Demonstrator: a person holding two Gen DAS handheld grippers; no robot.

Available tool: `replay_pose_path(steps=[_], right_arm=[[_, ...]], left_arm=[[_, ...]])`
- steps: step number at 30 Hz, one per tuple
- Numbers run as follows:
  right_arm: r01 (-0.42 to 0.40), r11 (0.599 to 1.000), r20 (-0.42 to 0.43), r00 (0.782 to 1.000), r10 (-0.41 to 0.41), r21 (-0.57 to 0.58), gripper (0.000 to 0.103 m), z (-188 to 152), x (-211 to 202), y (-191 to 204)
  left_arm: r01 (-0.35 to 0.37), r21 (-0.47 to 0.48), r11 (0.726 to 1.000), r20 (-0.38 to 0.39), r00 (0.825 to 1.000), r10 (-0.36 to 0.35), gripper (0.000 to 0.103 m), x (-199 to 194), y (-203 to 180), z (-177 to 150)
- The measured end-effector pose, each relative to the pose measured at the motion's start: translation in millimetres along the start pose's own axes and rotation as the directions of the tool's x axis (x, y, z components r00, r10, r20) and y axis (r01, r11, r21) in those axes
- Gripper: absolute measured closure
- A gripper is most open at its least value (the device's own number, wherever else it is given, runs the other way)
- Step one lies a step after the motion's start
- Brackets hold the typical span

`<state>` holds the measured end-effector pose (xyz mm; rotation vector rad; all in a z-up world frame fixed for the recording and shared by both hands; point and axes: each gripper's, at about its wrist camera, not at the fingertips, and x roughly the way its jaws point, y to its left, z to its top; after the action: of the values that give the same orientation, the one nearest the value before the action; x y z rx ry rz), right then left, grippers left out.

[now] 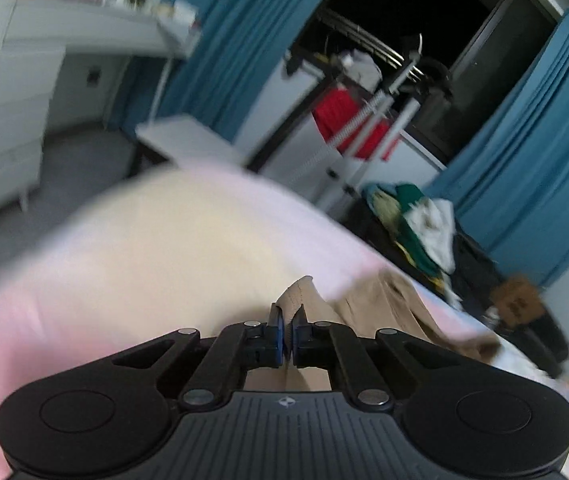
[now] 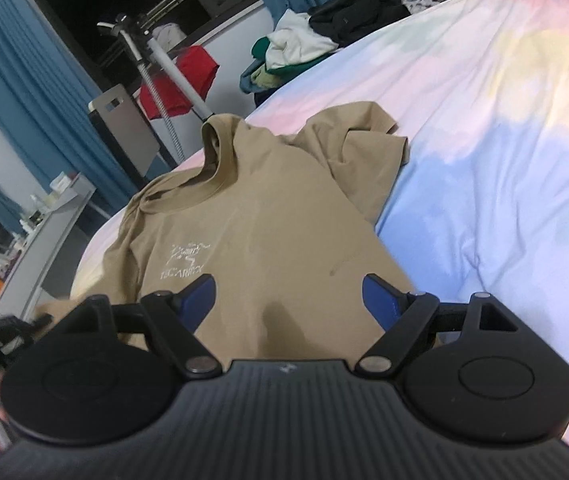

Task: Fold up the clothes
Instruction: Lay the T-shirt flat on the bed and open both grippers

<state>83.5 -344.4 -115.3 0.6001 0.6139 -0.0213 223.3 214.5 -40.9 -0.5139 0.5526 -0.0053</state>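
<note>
One tan T-shirt (image 2: 260,216) lies on my pastel bedsheet (image 2: 484,140), logo up; my left gripper (image 1: 287,334) pinches a fold of its fabric, while my right gripper (image 2: 288,300) hovers spread above its lower chest

It is a home bedroom: a bed (image 2: 484,120) with pastel cover, blue curtains (image 1: 532,168), a white dresser (image 1: 0,128), a heap of clothes (image 2: 296,52).

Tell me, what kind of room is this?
Most likely a bedroom. A tan shirt lies on a bed with pastel sheets, blue curtains hang by a dark window, and a clothes pile sits beside the bed.
</note>
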Motion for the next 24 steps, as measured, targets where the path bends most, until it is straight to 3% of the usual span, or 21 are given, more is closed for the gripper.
replay_pose_path(steps=[6, 11, 14, 17, 19, 24], right_arm=[[0.032, 0.998, 0.010, 0.999, -0.031, -0.047, 0.021, -1, 9, 5], [0.050, 0.995, 0.031, 0.998, -0.048, -0.084, 0.021, 2, 22, 10], [0.065, 0.991, 0.046, 0.997, -0.060, -0.117, 0.021, 5, 30, 13], [0.078, 0.987, 0.058, 0.996, -0.070, -0.142, 0.021, 5, 36, 13], [0.076, 0.986, 0.058, 0.996, -0.068, -0.147, 0.021, 6, 38, 13], [0.065, 0.985, 0.073, 0.996, -0.054, -0.160, 0.021, 8, 32, 15]], left_arm=[[-0.170, 0.128, 0.977, 0.079, 0.984, 0.161, 0.099, 28, -19, 82], [-0.334, 0.250, 0.909, 0.065, 0.942, 0.328, 0.099, 90, -35, 105], [-0.357, 0.247, 0.901, 0.030, 0.932, 0.361, 0.099, 121, -20, 92], [-0.337, 0.216, 0.916, -0.032, 0.935, 0.352, 0.095, 145, -7, 75], [-0.316, 0.205, 0.927, -0.044, 0.943, 0.331, 0.078, 146, -2, 66], [-0.277, 0.265, 0.924, -0.036, 0.954, 0.296, 0.053, 119, -21, 51]])
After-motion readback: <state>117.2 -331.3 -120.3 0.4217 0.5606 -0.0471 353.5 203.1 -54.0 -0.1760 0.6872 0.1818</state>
